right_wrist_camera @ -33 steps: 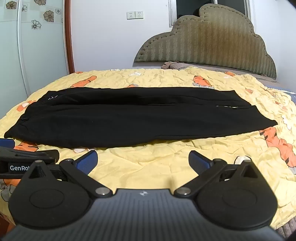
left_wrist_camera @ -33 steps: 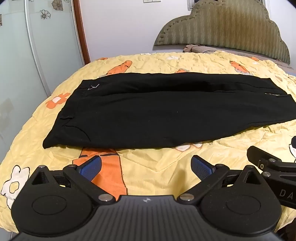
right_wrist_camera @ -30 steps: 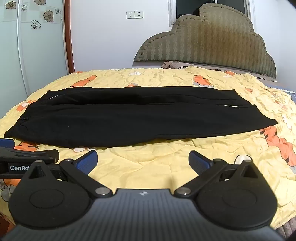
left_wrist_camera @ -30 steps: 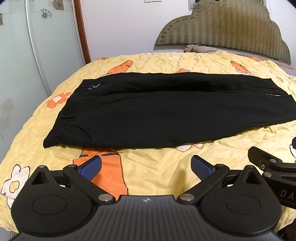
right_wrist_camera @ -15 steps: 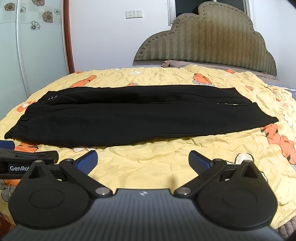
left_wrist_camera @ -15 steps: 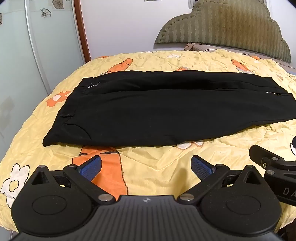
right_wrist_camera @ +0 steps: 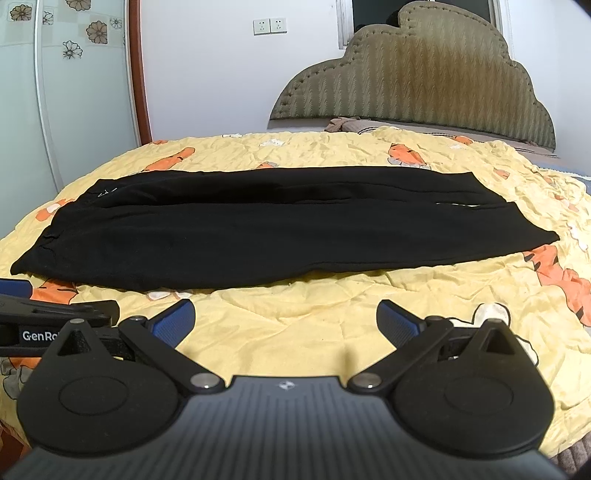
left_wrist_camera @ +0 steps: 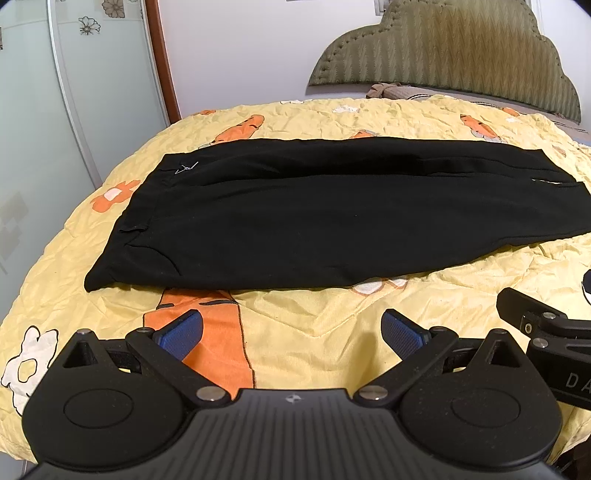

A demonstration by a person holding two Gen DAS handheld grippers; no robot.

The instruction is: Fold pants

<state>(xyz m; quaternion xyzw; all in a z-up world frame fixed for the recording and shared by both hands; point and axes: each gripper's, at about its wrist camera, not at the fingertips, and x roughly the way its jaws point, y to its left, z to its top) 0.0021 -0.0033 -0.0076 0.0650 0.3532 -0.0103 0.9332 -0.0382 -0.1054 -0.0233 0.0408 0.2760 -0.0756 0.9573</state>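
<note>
Lying flat across the yellow quilt (left_wrist_camera: 303, 332) of the bed, the black pants (left_wrist_camera: 332, 221) are spread lengthwise, waistband toward nine o'clock and leg ends toward three o'clock, one leg beside the other with a seam line between them. That layout looks deliberate: smoothed out so that a first fold can be made cleanly, which I judge has not begun. The left gripper (left_wrist_camera: 291, 330) hangs at six o'clock of the pants, jaws spread wide and holding nothing, clear of the cloth; the right gripper (right_wrist_camera: 286, 319) does likewise, its blue pads apart over bare quilt.

From the left wrist view the waistband corner, a small belt loop and a pale stitched mark show plainly, while the leg ends run toward the frame edge. From the right wrist view both leg hems lie fully in sight, plus wall sockets (right_wrist_camera: 269, 26) above the headboard (right_wrist_camera: 413, 74).
</note>
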